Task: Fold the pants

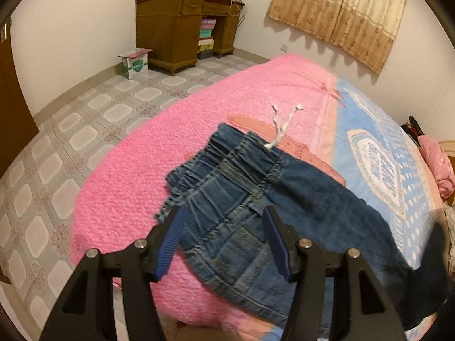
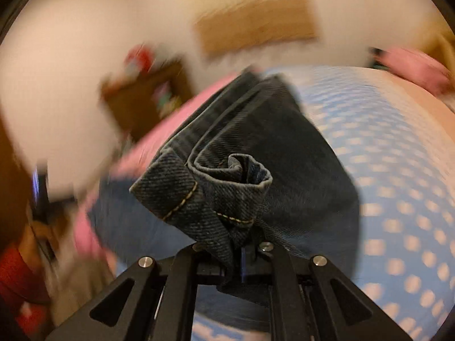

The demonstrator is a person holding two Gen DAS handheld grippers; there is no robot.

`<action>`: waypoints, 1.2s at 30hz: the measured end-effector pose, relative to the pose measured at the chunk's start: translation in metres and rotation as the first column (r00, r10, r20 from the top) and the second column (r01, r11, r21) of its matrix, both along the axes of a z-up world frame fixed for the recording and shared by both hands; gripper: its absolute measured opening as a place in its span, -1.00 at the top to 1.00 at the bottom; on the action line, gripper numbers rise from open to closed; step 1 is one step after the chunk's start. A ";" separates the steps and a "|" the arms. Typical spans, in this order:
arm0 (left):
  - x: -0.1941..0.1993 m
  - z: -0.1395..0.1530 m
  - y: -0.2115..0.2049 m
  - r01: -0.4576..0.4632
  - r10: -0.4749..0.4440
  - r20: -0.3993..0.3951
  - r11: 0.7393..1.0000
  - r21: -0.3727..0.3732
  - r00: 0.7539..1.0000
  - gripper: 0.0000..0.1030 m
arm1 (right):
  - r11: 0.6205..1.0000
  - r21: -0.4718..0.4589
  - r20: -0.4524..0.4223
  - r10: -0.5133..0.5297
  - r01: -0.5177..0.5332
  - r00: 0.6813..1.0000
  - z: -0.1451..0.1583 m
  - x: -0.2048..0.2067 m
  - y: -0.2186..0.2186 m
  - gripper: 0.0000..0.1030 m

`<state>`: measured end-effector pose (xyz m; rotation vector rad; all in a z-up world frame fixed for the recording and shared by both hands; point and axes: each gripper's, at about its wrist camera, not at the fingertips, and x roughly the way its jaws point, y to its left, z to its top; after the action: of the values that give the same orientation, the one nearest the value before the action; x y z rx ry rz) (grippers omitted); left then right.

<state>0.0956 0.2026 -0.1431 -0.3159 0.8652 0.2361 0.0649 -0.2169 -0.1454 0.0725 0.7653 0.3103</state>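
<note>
On the left side of the scene, the left gripper [image 1: 223,241] hovers above the waistband end of a pair of dark blue denim pants [image 1: 241,199]. Its jaws stand apart with the blue pads [image 1: 167,244] on either side of the cloth, pressing on nothing. The pants lie on a bed [image 1: 128,176] covered with a pink blanket that gives way to a blue patterned section toward the right. The elastic waistband is gathered into ridges, and a white drawstring [image 1: 280,125] trails from it across the blanket. A back pocket with stitched seams shows below the waistband.

Moving right, the legs run off toward the lower right edge of the left wrist view. There the right gripper [image 2: 241,258] is clamped shut on the hem end of the pants, the cuffs bunched and curled into a roll just ahead of its jaws. Tan stitching shows along the cuff hem [image 2: 182,201]. The surroundings in this view are heavily blurred.

The step in hand appears to be the lengthwise fold, the leg ends being brought toward the waistband. The next move likely calls for laying the cuffs flat on the waistband, edges aligned, while the left gripper steadies the waist so it does not slide.
</note>
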 end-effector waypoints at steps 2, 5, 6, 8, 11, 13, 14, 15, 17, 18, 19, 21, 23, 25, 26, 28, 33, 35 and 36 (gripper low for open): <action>-0.002 -0.002 0.005 0.002 -0.002 -0.010 1.000 0.003 1.000 -0.16 | 0.985 -0.166 -0.018 0.041 -0.043 0.999 -0.040 0.009 0.059 0.79; -0.007 -0.006 0.016 -0.002 0.002 -0.012 1.000 0.006 1.000 -0.16 | 0.919 -0.392 -0.090 0.000 -0.036 0.996 -0.117 0.013 0.126 0.43; -0.009 -0.007 0.020 0.000 0.000 -0.011 1.000 0.006 1.000 -0.16 | 0.883 -0.469 0.027 -0.005 0.018 1.000 -0.123 -0.004 0.136 0.43; -0.009 -0.010 0.026 0.001 -0.001 -0.013 1.000 0.015 1.000 -0.27 | 0.815 -0.580 0.086 0.045 0.013 0.995 -0.125 -0.021 0.148 0.21; -0.010 -0.019 0.034 -0.009 0.009 -0.015 1.000 0.005 1.000 -0.29 | 0.806 -0.591 0.052 0.070 -0.025 0.996 -0.120 -0.023 0.148 0.14; -0.009 -0.027 0.038 -0.017 0.016 -0.027 0.999 -0.027 0.999 -0.29 | 0.896 -0.443 0.005 0.046 -0.039 0.999 -0.105 -0.027 0.130 -0.15; -0.008 -0.030 0.039 -0.019 0.018 -0.032 0.999 -0.040 0.999 -0.29 | 0.932 -0.361 0.000 0.032 -0.030 0.999 -0.092 -0.026 0.118 -0.30; -0.008 -0.034 0.041 -0.021 0.019 -0.036 0.998 -0.053 0.999 -0.29 | 0.958 -0.286 0.011 0.024 -0.020 1.000 -0.084 -0.034 0.120 -0.33; -0.009 -0.039 0.043 -0.026 0.023 -0.044 0.998 -0.062 0.999 -0.29 | 0.993 -0.122 0.050 0.010 -0.004 0.999 -0.061 -0.046 0.108 -0.40; -0.009 -0.040 0.044 -0.030 0.027 -0.048 0.998 -0.063 0.998 -0.29 | 0.998 -0.063 0.066 -0.001 0.006 0.998 -0.051 -0.049 0.105 -0.42; -0.009 -0.041 0.044 -0.033 0.030 -0.051 0.997 -0.065 0.998 -0.29 | 1.000 -0.016 0.081 -0.019 0.021 0.997 -0.044 -0.048 0.102 -0.42; -0.008 -0.046 0.046 -0.037 0.032 -0.061 0.996 -0.086 0.998 -0.29 | 0.997 0.035 0.098 -0.076 0.073 0.992 -0.036 -0.040 0.098 -0.42; -0.010 -0.051 0.049 -0.039 0.031 -0.068 0.992 -0.122 0.997 -0.29 | 0.990 0.032 0.088 -0.138 0.136 0.986 -0.039 -0.018 0.094 -0.42; -0.012 -0.057 0.055 -0.059 0.046 -0.081 0.985 -0.163 0.996 -0.29 | 0.987 -0.008 0.029 -0.161 0.161 0.987 -0.058 -0.003 0.097 -0.42; -0.012 -0.062 0.059 -0.074 0.057 -0.091 0.980 -0.186 0.994 -0.29 | 0.987 -0.026 0.000 -0.159 0.159 0.987 -0.067 0.008 0.096 -0.42; -0.012 -0.072 0.066 -0.097 0.074 -0.102 0.965 -0.243 0.992 -0.29 | 0.990 -0.082 -0.103 -0.126 0.118 0.987 -0.092 0.022 0.104 -0.42; 0.002 -0.083 0.059 -0.049 0.038 -0.040 0.949 -0.311 0.998 -0.29 | 0.991 -0.106 -0.146 -0.098 0.083 0.984 -0.106 0.017 0.115 -0.53; 0.010 -0.094 0.060 -0.042 0.033 -0.030 0.924 -0.381 0.999 -0.29 | 0.993 -0.078 -0.157 -0.101 0.090 0.982 -0.106 0.020 0.113 -0.53; 0.012 -0.095 0.061 -0.039 0.038 -0.012 0.914 -0.405 0.999 -0.31 | 0.994 -0.064 -0.160 -0.103 0.094 0.982 -0.104 0.022 0.109 -0.53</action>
<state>0.1071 0.2635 -0.2381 -0.7217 0.9098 0.0907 0.0867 -0.1074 -0.2490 0.0837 0.9292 0.1897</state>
